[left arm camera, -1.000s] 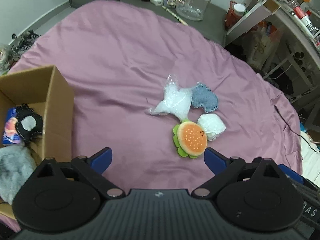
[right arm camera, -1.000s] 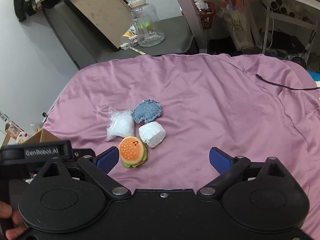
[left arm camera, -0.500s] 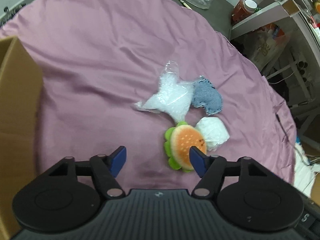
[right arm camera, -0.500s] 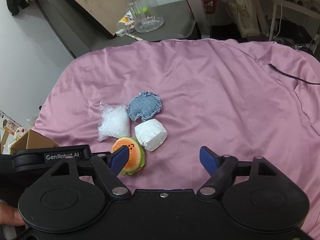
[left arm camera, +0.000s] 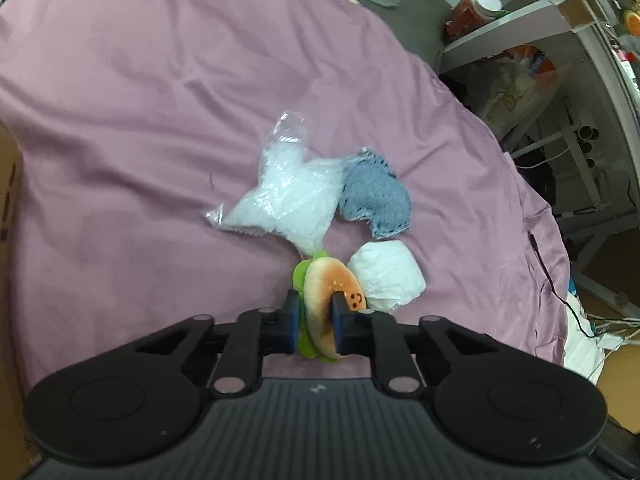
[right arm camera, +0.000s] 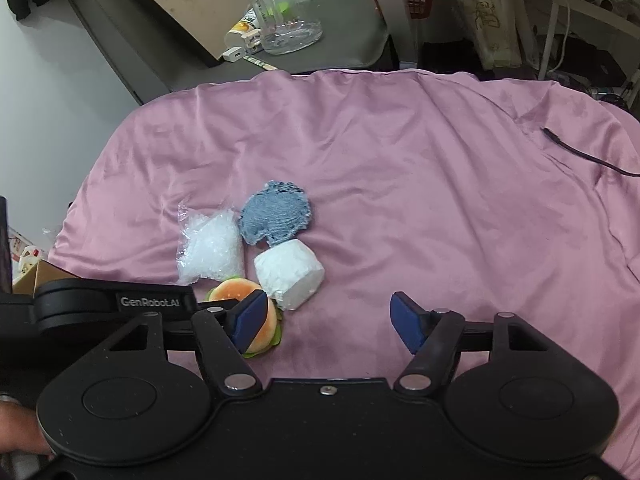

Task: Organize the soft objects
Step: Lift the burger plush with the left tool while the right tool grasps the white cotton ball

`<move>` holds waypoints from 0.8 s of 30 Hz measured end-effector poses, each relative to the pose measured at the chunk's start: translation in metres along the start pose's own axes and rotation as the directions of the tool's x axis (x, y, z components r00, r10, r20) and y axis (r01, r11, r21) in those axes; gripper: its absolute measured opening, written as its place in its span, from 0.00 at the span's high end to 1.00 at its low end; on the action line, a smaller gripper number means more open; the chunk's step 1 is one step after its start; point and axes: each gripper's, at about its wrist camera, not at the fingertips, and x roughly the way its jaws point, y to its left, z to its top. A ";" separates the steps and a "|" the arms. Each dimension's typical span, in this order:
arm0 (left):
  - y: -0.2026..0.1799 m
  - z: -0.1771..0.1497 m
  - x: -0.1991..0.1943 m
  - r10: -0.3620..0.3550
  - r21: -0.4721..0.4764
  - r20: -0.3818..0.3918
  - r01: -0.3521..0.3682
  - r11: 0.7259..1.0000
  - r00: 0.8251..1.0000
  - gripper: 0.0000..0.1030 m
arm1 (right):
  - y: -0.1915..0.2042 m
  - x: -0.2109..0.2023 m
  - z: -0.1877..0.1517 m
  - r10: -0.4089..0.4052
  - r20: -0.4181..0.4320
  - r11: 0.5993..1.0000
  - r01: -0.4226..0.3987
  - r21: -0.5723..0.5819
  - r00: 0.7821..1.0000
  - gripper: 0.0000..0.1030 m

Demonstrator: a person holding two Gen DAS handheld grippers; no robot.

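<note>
A plush burger (left arm camera: pixel 326 298) lies on the purple sheet (left arm camera: pixel 140 100). My left gripper (left arm camera: pixel 316 322) is shut on the plush burger, squeezing it between the blue pads. Beside it lie a white soft roll (left arm camera: pixel 386 278), a blue denim pouch (left arm camera: pixel 378 196) and a clear bag of white filling (left arm camera: pixel 288 196). In the right wrist view the burger (right arm camera: pixel 256 312), white roll (right arm camera: pixel 290 274), denim pouch (right arm camera: pixel 276 218) and bag (right arm camera: pixel 210 246) sit at left centre. My right gripper (right arm camera: pixel 328 322) is open and empty over the sheet, right of the burger.
A cardboard box edge (left arm camera: pixel 8 200) shows at the far left. Beyond the bed stand a grey table with a clear jar (right arm camera: pixel 284 8) and cluttered shelves (left arm camera: pixel 560 40). A black cable (right arm camera: pixel 588 158) lies on the sheet at right.
My left gripper moved forward and closed on the plush burger, tipping it on edge. The right gripper moved slightly closer to the pile and stayed open.
</note>
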 end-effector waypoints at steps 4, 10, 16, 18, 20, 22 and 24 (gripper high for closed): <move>0.003 0.002 -0.014 0.021 0.013 0.022 -0.021 1.000 1.000 0.88 | 0.008 0.010 0.002 0.005 -0.005 1.000 -0.006 -0.024 1.000 0.36; 0.017 0.005 -0.033 0.069 0.002 0.046 -0.069 0.998 0.997 0.89 | 0.018 0.024 0.008 -0.004 -0.010 0.998 0.003 -0.060 1.000 0.39; 0.026 0.007 -0.050 0.129 0.016 0.049 -0.130 0.991 0.990 0.88 | 0.028 0.046 0.015 -0.048 -0.036 0.995 0.045 -0.087 0.998 0.58; 0.027 0.007 -0.054 0.143 0.032 0.047 -0.144 0.989 0.989 0.88 | 0.027 0.047 0.012 -0.057 -0.046 0.996 0.053 -0.075 0.997 0.59; 0.026 0.008 -0.061 0.150 0.045 0.057 -0.153 0.987 0.987 0.88 | 0.029 0.039 0.009 -0.047 -0.040 0.997 0.044 -0.067 0.998 0.60; 0.026 0.007 -0.068 0.150 0.049 0.071 -0.154 0.987 0.986 0.88 | 0.030 0.027 0.004 -0.037 -0.037 0.997 0.035 -0.065 0.999 0.60; 0.025 0.004 -0.075 0.156 0.051 0.075 -0.160 0.986 0.985 0.88 | 0.029 0.017 -0.002 -0.033 -0.040 0.998 0.030 -0.054 0.999 0.60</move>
